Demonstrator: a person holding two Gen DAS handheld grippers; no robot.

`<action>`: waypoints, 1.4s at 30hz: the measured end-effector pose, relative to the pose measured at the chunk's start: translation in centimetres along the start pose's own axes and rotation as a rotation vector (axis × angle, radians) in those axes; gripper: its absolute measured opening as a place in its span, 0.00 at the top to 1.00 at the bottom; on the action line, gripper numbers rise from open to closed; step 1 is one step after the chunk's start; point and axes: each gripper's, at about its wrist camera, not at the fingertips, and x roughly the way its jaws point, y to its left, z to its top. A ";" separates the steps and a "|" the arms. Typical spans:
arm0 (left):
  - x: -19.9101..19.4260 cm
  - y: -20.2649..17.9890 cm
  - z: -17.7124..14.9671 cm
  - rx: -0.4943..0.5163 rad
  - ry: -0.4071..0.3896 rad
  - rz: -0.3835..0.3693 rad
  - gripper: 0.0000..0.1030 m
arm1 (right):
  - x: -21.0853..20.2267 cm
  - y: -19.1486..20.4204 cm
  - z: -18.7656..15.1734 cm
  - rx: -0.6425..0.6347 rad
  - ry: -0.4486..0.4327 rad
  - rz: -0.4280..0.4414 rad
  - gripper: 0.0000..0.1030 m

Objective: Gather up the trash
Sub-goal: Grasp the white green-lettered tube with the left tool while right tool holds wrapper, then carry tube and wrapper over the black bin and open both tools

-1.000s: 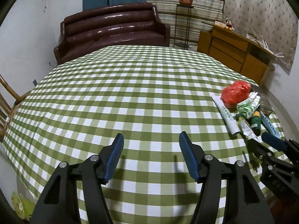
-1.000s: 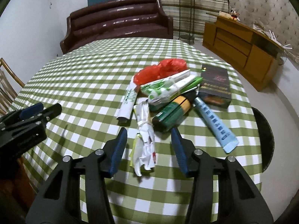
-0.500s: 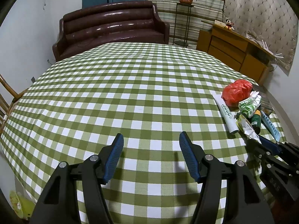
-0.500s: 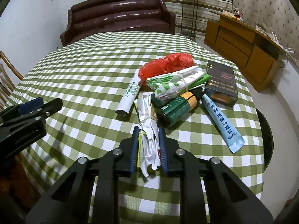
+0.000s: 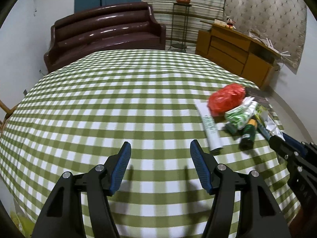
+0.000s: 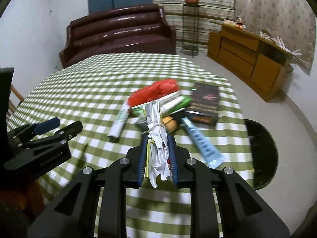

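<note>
My right gripper (image 6: 157,138) is shut on a crumpled white wrapper bundle (image 6: 156,130) tied with a band, held lifted above the green checked tablecloth (image 6: 79,91). Behind it lies the trash pile: a red plastic bag (image 6: 156,93), a white-green tube (image 6: 119,123), green-white packets (image 6: 174,103), a green can (image 6: 170,122), a blue tube (image 6: 202,140) and a dark box (image 6: 206,101). My left gripper (image 5: 160,148) is open over bare cloth, left of the pile. In the left wrist view the red bag (image 5: 225,97), the white tube (image 5: 212,130) and the right gripper (image 5: 285,142) show at the right.
A dark round bin (image 6: 259,154) stands on the floor beside the table's right edge. A brown sofa (image 5: 105,33) is behind the table, a wooden cabinet (image 5: 237,53) at the back right, a plant stand (image 5: 181,19) between them. A wooden chair (image 5: 6,111) shows at the left.
My right gripper closed on the white wrapper bundle and raised it off the cloth. The left gripper drifted right toward the pile, still open.
</note>
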 end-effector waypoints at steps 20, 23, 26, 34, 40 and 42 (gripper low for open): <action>5.1 -6.3 2.1 0.092 0.095 -0.042 0.53 | 0.2 -10.6 -0.4 0.155 -0.031 -0.101 0.80; 5.1 -6.6 1.9 0.114 0.086 -0.050 0.71 | 0.6 -11.1 -0.7 0.164 -0.025 -0.095 0.80; 4.9 -6.6 1.7 0.125 0.081 -0.072 0.81 | 0.9 -11.5 -0.5 0.171 -0.022 -0.094 0.80; 3.2 -5.4 0.6 0.089 0.063 -0.100 0.84 | 1.0 -12.0 -0.4 0.182 -0.028 -0.102 0.80; 1.0 -5.3 0.6 0.080 0.034 -0.117 0.84 | 0.7 -12.4 -0.5 0.187 -0.039 -0.113 0.80; 0.1 -5.8 1.0 0.083 0.013 -0.129 0.84 | 0.5 -12.5 -0.6 0.190 -0.045 -0.121 0.80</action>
